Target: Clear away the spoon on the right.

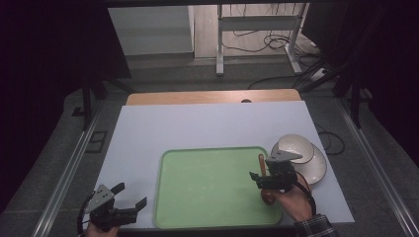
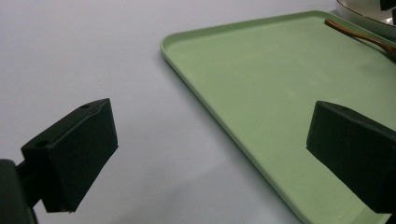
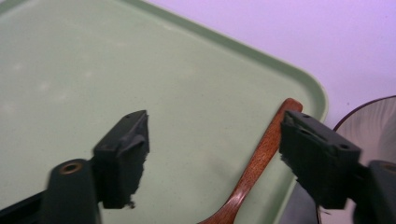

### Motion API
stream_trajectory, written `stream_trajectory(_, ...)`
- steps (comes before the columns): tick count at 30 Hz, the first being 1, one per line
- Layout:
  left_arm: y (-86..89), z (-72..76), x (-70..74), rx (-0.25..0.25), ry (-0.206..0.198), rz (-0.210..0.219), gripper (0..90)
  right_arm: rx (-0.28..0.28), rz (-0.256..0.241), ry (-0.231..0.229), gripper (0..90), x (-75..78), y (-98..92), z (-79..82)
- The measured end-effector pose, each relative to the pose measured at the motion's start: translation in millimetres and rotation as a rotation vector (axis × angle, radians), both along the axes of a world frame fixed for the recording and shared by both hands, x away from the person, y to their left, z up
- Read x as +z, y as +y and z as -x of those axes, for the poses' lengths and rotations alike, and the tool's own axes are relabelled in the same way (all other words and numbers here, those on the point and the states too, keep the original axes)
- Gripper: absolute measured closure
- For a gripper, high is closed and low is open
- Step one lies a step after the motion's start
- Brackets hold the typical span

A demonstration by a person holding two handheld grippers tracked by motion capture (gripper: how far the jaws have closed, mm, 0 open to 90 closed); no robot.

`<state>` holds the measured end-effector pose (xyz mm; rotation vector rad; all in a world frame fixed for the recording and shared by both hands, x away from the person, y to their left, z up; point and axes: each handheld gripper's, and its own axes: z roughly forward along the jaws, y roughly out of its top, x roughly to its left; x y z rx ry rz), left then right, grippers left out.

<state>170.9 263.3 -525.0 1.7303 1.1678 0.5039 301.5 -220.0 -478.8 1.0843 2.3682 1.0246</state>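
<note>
A light green tray (image 1: 207, 182) lies on the white table sheet, near the front edge. Along its right side rests a brown wooden spoon (image 1: 262, 162), handle pointing away from me. My right gripper (image 1: 262, 175) hovers open just over that spoon. In the right gripper view the handle (image 3: 261, 158) runs up between the jaws, close to the right-hand one, and neither jaw touches it. My left gripper (image 1: 132, 194) is open and holds nothing, low over the table left of the tray's front left corner. The left gripper view looks across the tray (image 2: 280, 70) toward the spoon (image 2: 355, 32).
A white bowl (image 1: 295, 147) sits on a white plate (image 1: 318, 170) right of the tray, close to my right gripper. The white sheet (image 1: 197, 123) covers the table, with a wooden strip along its far edge. Beyond are a metal stand and floor cables.
</note>
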Motion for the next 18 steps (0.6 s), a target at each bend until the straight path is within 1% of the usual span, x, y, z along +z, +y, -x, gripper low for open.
stream_trajectory(3,0.1,0.1,0.0,0.002,-0.001,0.002,1.4,-0.009,-0.002,-0.001,17.6,-1.1,-2.4,0.4)
stream_trajectory(5,0.3,0.0,0.0,0.002,-0.001,0.004,1.4,-0.01,-0.007,-0.007,15.2,-0.9,-3.7,1.5)
stream_trajectory(9,-0.1,-0.4,0.0,0.0,-0.001,0.003,1.4,-0.001,-0.01,-0.017,10.1,0.4,-6.0,3.9)
stream_trajectory(18,0.2,0.5,0.6,-0.005,-0.01,0.009,1.3,0.01,-0.019,-0.037,5.3,6.2,-11.2,12.0)
